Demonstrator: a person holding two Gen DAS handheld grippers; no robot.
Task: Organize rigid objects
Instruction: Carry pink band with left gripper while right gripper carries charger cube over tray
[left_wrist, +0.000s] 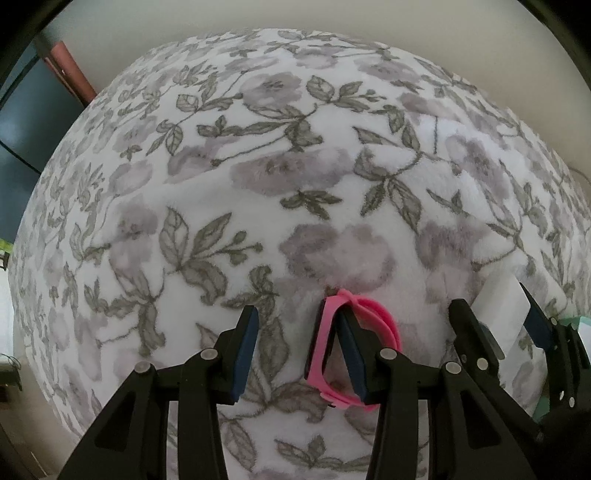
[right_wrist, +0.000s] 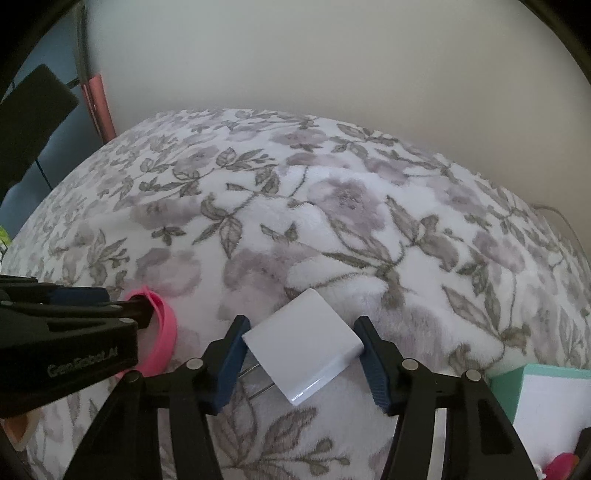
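The white charger block (right_wrist: 303, 341) lies on the flowered blanket (right_wrist: 332, 221), turned diagonal between the fingers of the right gripper (right_wrist: 301, 363). The fingers are at its corners; I cannot tell if they already press. The left gripper (left_wrist: 297, 354) is beside, jaws half open, one finger inside the pink band (left_wrist: 352, 345). A teal box (right_wrist: 546, 398) waits right.

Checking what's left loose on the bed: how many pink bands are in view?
1. The pink band lies on the floral blanket, looped around one finger of the left gripper, left of the white block. Others may be hidden.
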